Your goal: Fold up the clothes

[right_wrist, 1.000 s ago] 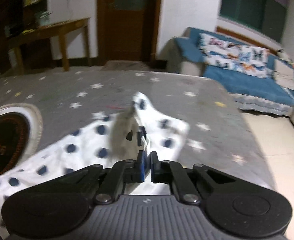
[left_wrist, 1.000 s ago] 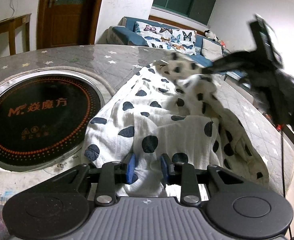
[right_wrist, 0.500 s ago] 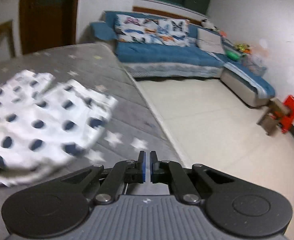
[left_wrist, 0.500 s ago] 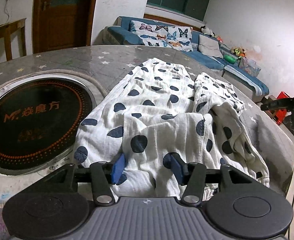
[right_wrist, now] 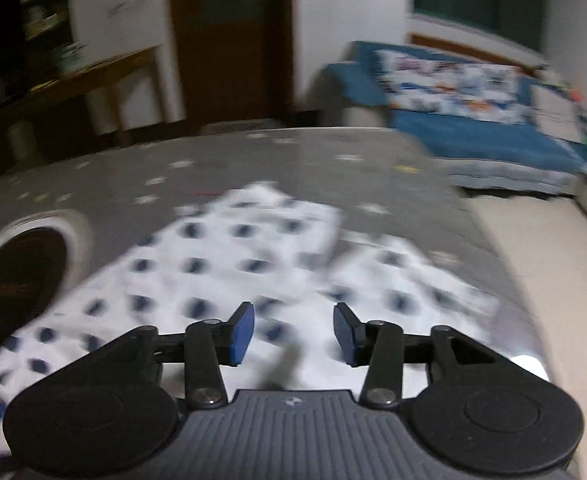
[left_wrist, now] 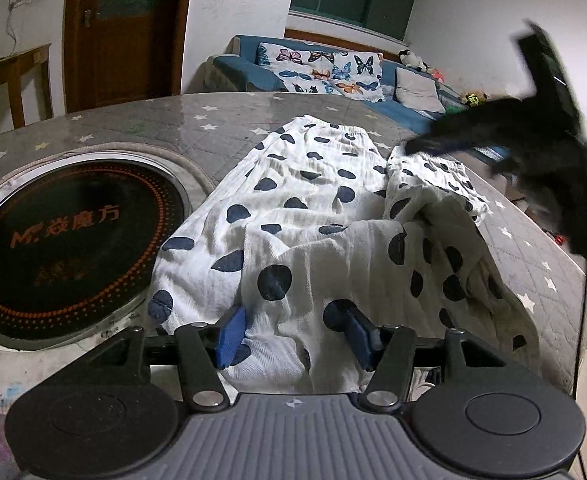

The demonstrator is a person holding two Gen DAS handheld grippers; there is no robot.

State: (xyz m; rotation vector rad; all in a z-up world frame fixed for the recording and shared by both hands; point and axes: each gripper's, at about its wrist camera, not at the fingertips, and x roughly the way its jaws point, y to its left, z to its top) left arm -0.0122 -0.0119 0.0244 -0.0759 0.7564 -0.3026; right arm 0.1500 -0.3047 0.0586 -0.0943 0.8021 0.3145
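The left tongs point(left_wrist: 295, 334) sit low at the near hem of the spotted garment point(left_wrist: 325, 236), spread wide with the cloth bunched between the blue pads point(left_wrist: 229, 334) but not pinched. The garment lies rumpled along the grey star-patterned tabletop point(left_wrist: 141, 120), just beside the round black cooktop point(left_wrist: 65, 236) set into it. Beyond the garment's far fold the right tongs point(right_wrist: 293, 332) hover, blurred, also spread wide and holding nothing. Past the tabletop stands a blue sofa point(left_wrist: 249, 70).

White walls, wooden door point(left_wrist: 129, 32) — blue sofa point(left_wrist: 253, 76) beyond.
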